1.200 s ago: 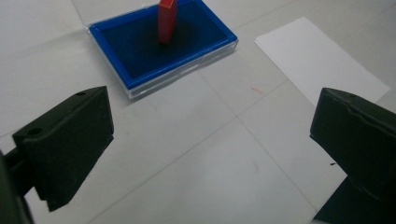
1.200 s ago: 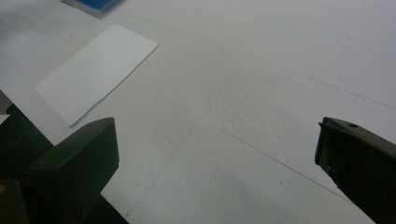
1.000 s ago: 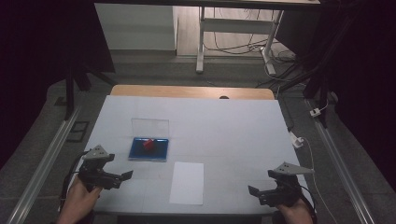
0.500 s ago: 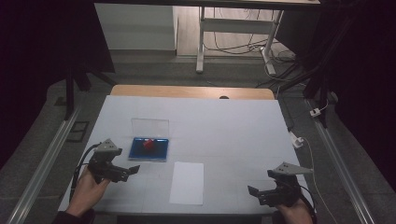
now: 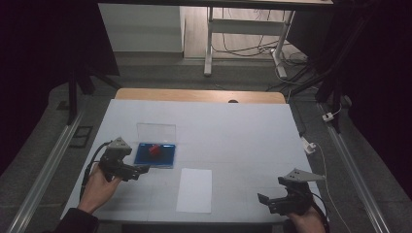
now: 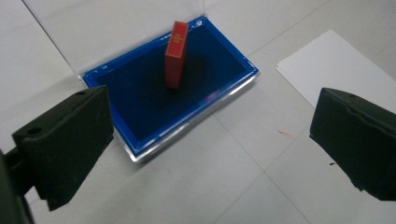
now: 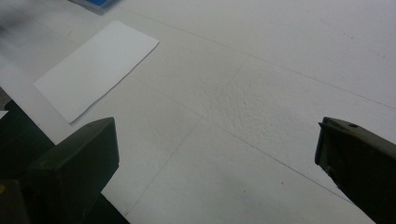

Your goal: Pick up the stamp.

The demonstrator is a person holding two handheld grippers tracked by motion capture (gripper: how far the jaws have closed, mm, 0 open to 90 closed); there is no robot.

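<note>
Since the left gripper (image 6: 210, 140) hangs wide open, the upright red block (image 6: 177, 54) sits upper-center, straight ahead in its blue tray (image 6: 219, 86).

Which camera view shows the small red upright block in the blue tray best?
The left gripper view: the small red block stands upright, close and sharp, in the blue tray, gold marks on its top face. The high view shows it as a tiny red spot. The right gripper view catches a blue tray corner.

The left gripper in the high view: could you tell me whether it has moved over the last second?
Yes. The left gripper has moved up-table toward the blue tray, jaws open.
</note>
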